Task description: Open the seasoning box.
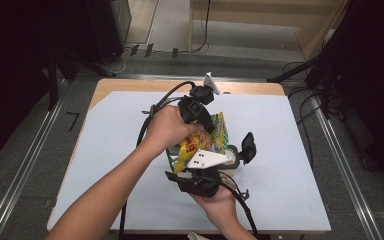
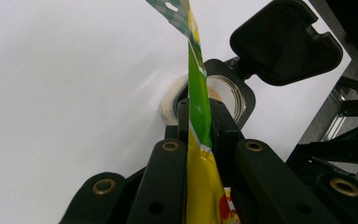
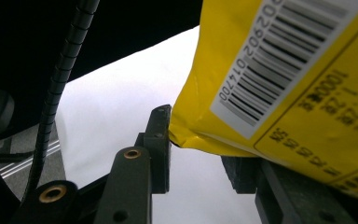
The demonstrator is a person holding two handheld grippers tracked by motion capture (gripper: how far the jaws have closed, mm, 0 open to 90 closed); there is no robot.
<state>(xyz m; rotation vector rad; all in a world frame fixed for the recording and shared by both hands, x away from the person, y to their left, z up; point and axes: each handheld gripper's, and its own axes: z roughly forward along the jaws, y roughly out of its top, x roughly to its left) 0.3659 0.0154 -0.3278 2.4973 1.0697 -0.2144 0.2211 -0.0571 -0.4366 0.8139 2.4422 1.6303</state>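
A yellow and green snack bag (image 1: 215, 131) is held up in the air between my two grippers, over the middle of the table. My left gripper (image 1: 209, 129) comes at it from above and is shut flat on the bag's green edge (image 2: 198, 93), in the left gripper view (image 2: 199, 116). My right gripper (image 1: 194, 159) comes from below. In the right gripper view (image 3: 200, 149) its jaws stand partly closed across the bag's barcode corner (image 3: 279, 70), and one pad (image 3: 161, 140) touches that corner. Below the bag sits a small round container (image 2: 223, 91) with its black flip lid (image 2: 284, 39) open.
The container (image 1: 232, 157) and its lid (image 1: 248, 146) stand right of the hands on the white sheet (image 1: 290, 165) over the wooden table. Black cables trail from both grippers. Metal rails and dark equipment flank the table.
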